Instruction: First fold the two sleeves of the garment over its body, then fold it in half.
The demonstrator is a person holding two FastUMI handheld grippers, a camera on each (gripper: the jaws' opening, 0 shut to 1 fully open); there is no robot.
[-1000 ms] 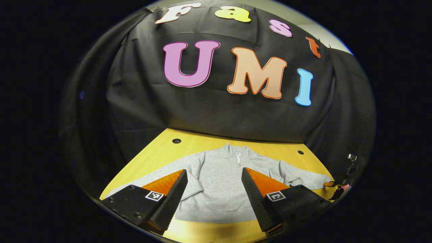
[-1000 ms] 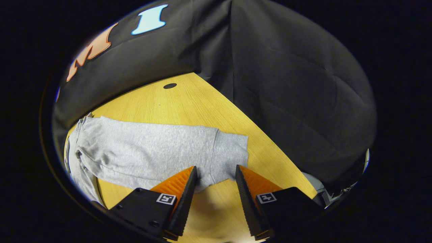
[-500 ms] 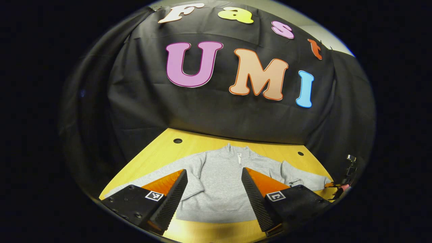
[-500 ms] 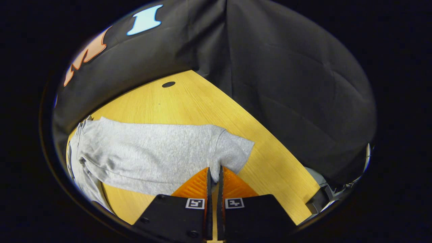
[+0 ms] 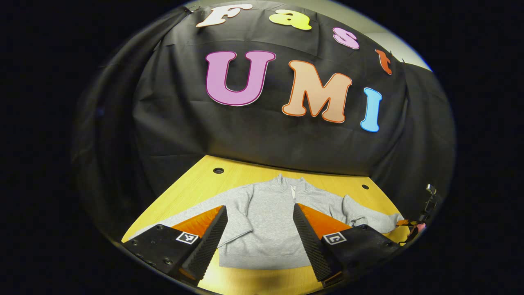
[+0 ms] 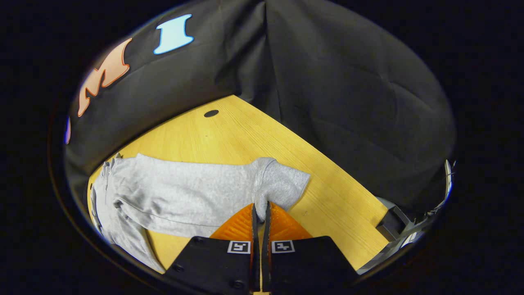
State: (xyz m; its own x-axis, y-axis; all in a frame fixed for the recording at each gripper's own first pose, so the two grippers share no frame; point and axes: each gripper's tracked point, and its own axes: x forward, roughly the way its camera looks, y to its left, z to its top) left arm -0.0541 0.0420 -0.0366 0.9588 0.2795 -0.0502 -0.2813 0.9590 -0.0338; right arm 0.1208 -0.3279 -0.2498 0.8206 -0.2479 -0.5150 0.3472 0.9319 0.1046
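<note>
We see the right gripper (image 6: pixel 260 209) pinching the grey sweatshirt's (image 5: pixel 270 221) sleeve cuff (image 6: pixel 282 186) (near the desk's (image 6: pixel 229 135) right edge); the left gripper (image 5: pixel 258 229) hovers, fingers spread wide, empty.

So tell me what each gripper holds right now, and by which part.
The right gripper is shut on the grey sweatshirt's sleeve cuff. The left gripper is open, holding nothing.

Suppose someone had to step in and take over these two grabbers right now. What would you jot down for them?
Right gripper: jaws shut on the cuff of the grey sweater's right sleeve, cuff bunched up a little.
Left gripper: jaws open, hovering above the sweater's body, holding nothing.
Sweater lies flat on the yellow table, collar toward the back wall, both sleeves spread out.
Done: only the grasp on one sleeve.
Left: fold this sleeve over the body, then the other sleeve, then fold in half.
</note>
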